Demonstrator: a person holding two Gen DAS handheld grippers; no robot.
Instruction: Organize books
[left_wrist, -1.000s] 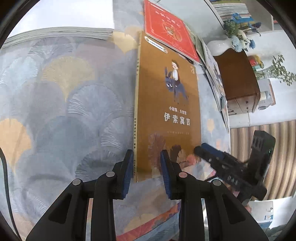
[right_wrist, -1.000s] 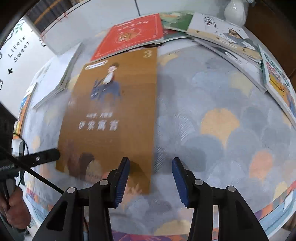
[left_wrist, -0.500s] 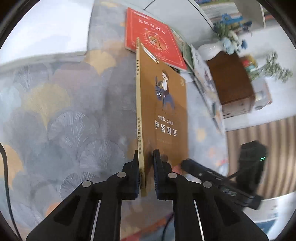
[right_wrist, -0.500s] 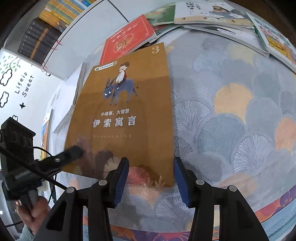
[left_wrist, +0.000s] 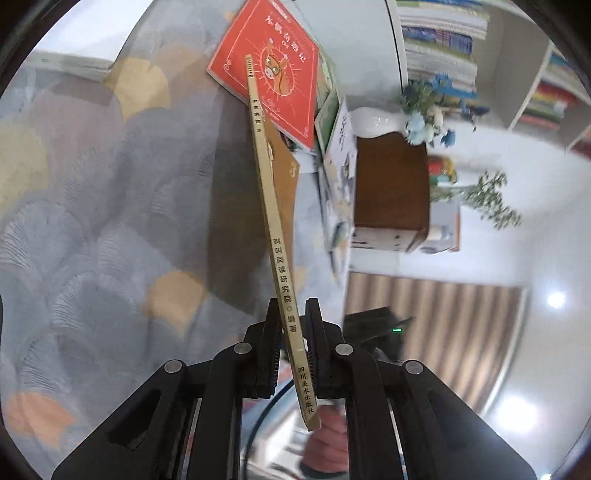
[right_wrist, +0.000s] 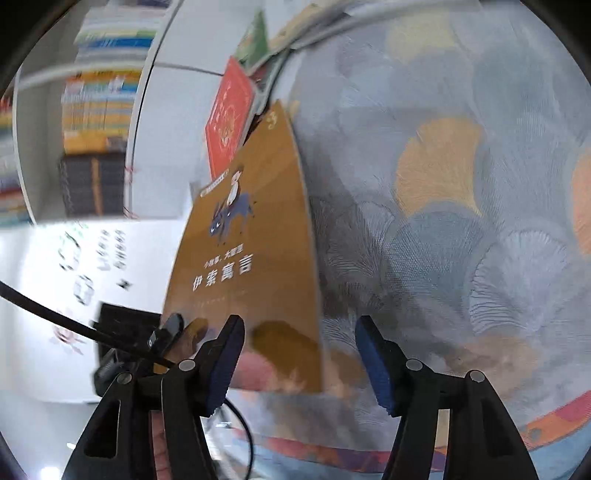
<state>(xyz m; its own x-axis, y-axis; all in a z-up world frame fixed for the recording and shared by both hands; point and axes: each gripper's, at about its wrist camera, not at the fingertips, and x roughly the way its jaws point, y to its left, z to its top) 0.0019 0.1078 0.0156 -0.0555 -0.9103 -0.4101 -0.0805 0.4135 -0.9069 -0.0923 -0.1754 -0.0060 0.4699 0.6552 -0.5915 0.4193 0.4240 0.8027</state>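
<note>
Fan-patterned tablecloth, left hand-held gripper clamping brown book – right hand-held gripper parted, opening, empty

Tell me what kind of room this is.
Probably a home study or a child's reading room. White bookshelves packed with books line the wall, picture books such as the red book lie on a patterned tablecloth, and a vase of flowers stands on a wooden cabinet.

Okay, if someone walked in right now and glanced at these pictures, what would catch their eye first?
Most striking is the brown book, tipped up on edge off the patterned tablecloth, its spine clamped in the left gripper. Behind its far end lies a red book flat on the cloth. The right gripper hangs open at the brown book's near edge.
</note>
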